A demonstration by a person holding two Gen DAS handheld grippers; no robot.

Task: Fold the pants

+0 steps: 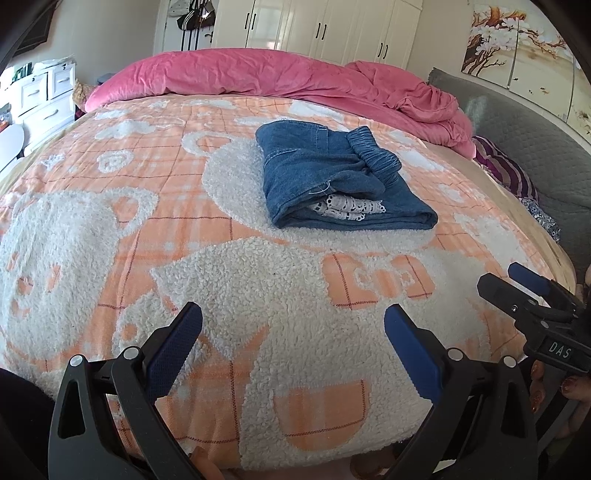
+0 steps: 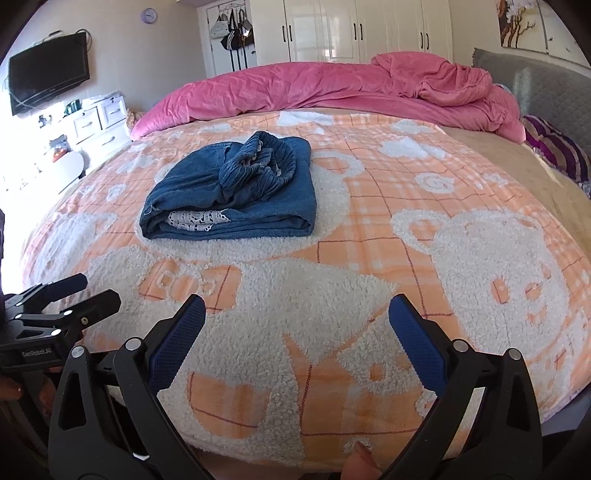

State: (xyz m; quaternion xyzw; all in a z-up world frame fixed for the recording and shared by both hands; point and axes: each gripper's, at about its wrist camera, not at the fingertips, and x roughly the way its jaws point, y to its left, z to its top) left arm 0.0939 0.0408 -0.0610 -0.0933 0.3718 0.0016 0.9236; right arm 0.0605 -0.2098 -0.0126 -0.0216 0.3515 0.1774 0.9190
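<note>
The bed (image 1: 92, 221) fills both views, covered by an orange-and-white fleece blanket (image 1: 258, 295) with a bear pattern, and everything else can be placed against it. Along the far edge of the bed lies a crumpled pink duvet (image 1: 258, 77); behind that stands a row of white wardrobes (image 1: 317, 29). A grey padded headboard (image 1: 524, 136) runs along the bed's right side, with a purple striped pillow (image 1: 506, 170) tucked against it. Off the bed's left side are white drawers (image 1: 40, 96) and, in the right wrist view, a wall-mounted television (image 2: 48, 85). Near the middle of the bed, toward its far half, sit the blue denim pants (image 1: 332, 177), folded into a compact bundle with the gathered waistband on top and a bit of white lace showing at the near edge; nothing lies between them and the claws. At the bed's near edge, the left claw (image 1: 293, 350) is spread wide, released and holding nothing, hovering above the blanket. The right claw (image 2: 297, 343), beside it, is likewise spread wide and empty, well apart from the pants.
</note>
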